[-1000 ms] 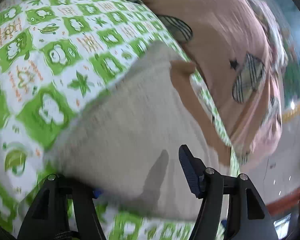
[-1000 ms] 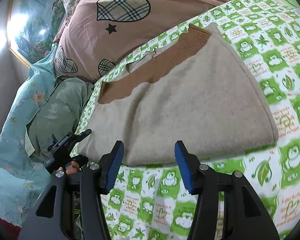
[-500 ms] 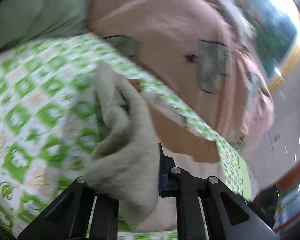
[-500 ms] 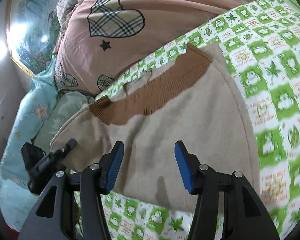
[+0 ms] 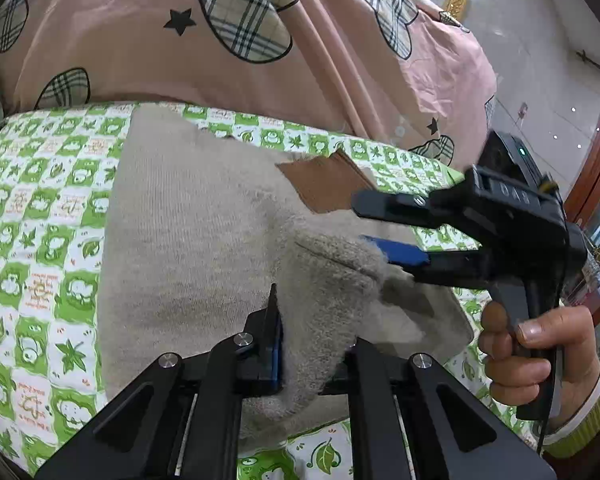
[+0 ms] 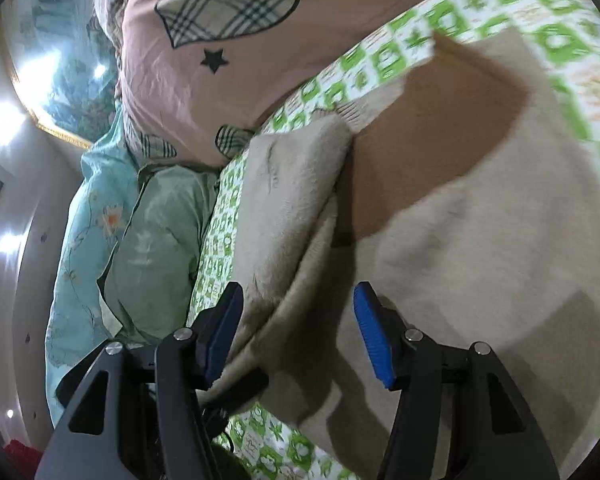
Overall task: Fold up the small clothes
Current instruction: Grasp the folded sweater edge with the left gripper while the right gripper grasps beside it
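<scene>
The left claw (image 5: 312, 344) is clenched on a bunched fold of the soft beige knitted garment with a brown ribbed band (image 5: 188, 240), its blue pads pinching a raised ridge of cloth at about 6 o'clock in the left wrist view. The right claw (image 6: 296, 332) stands released, its jaws spread wide and straddling the doubled edge of the same garment; in the left wrist view it reaches in from 3 o'clock, with the person's right hand (image 5: 536, 356) wrapped around its grip. The garment lies on the bed's green-and-white frog-print sheet (image 5: 40, 248), with the pink plaid-heart quilt (image 5: 220, 40) heaped beyond it at 12 o'clock. The step in hand appears to be carrying one side of the garment across its body. Next, the right claw likely needs to pinch the lifted edge so both can lay the fold flat and even.
</scene>
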Available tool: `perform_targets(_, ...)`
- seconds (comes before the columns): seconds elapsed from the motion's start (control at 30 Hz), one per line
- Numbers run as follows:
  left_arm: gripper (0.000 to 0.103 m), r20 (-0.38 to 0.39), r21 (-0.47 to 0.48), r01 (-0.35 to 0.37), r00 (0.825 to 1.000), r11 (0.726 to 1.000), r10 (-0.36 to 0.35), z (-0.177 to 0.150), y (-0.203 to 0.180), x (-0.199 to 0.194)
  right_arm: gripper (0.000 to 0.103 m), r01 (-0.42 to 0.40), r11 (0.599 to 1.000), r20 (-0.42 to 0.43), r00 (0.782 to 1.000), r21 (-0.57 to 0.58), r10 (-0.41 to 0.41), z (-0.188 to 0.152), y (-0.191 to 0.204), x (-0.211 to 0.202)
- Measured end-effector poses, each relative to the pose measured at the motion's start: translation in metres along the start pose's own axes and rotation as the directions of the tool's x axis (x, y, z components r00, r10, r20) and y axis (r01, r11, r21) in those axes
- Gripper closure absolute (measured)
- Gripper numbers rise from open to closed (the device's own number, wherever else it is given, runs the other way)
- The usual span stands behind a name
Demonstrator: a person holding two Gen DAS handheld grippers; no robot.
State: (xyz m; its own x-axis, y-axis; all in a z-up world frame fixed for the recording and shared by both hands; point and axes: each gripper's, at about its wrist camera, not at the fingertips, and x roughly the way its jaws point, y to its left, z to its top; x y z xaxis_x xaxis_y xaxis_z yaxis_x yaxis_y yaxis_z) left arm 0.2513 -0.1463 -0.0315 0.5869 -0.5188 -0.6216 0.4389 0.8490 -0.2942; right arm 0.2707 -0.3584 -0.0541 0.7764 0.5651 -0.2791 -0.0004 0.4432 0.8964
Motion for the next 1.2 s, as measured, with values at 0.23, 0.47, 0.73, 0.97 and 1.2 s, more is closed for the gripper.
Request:
perform_targets(0.23,0.094,0.006,0.012,0.014,1.000,1.000,-0.014,-0.003,0.002,-0.008,0.082,0.005,1.000,-0.015,1.000,-0.030,-0.006,0.037,0.007,0.055)
perform_targets(0.47,0.094,0.009,0.040,0.007,1.000,0.999,-0.007,0.006,-0.007,-0.018,0.086,0.012,0.987,0.083,0.997,-0.163,0.002,0.049,0.036,0.002)
perform_targets(0.73,0.094,-0.006,0.069,0.142,0.990,0.987,-0.142,0.027,-0.063,0.000,0.086,0.192,0.973,0.143,0.974,-0.128,-0.173,0.049,-0.018,-0.064)
perform_targets(0.97,0.094,-0.115,0.108,0.169,0.981,0.980,-0.157,0.008,-0.106,0.054,0.086,0.241,0.965,0.141,0.964,-0.100,-0.226,0.043,-0.058,-0.067)
perform_targets(1.2,0.092,-0.166,0.124,0.159,0.976,0.979,-0.138,-0.003,-0.112,0.080,0.085,0.293,0.949,0.170,0.947,-0.118,-0.271,0.032,-0.054,-0.071)
